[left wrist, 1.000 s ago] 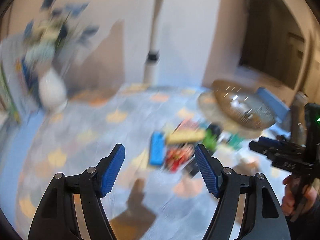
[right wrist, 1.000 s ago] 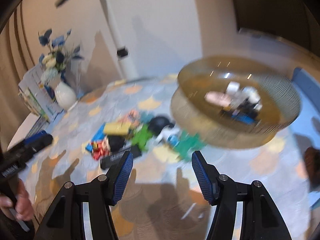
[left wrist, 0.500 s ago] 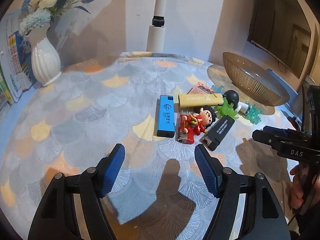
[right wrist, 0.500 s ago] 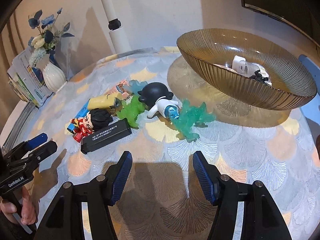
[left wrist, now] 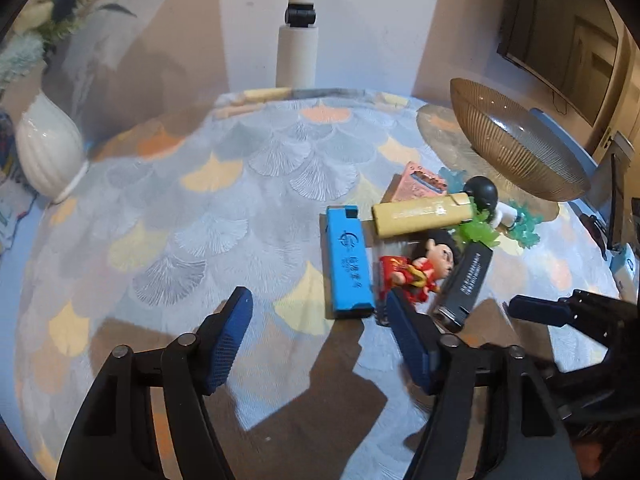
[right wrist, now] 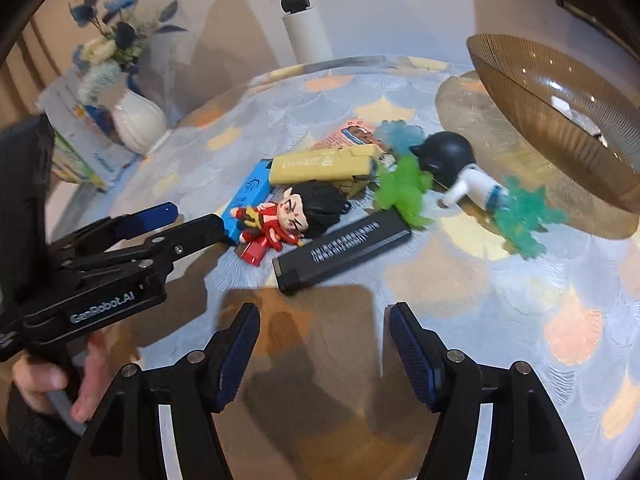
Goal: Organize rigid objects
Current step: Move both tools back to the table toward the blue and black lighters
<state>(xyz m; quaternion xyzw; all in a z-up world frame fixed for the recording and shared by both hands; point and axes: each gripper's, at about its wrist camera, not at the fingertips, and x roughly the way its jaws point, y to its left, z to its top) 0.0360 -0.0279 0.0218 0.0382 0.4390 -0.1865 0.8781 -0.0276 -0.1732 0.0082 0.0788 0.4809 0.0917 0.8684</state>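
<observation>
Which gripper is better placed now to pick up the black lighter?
Probably the right gripper: it is open and the black lighter lies just ahead of its gap. The left gripper, also open, faces the blue lighter instead.

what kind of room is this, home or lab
Most likely a home living or dining room. A round table with a patterned tablecloth carries a white vase of flowers, an amber glass bowl and small toys and lighters, with what looks like a wall-mounted screen behind.
</observation>
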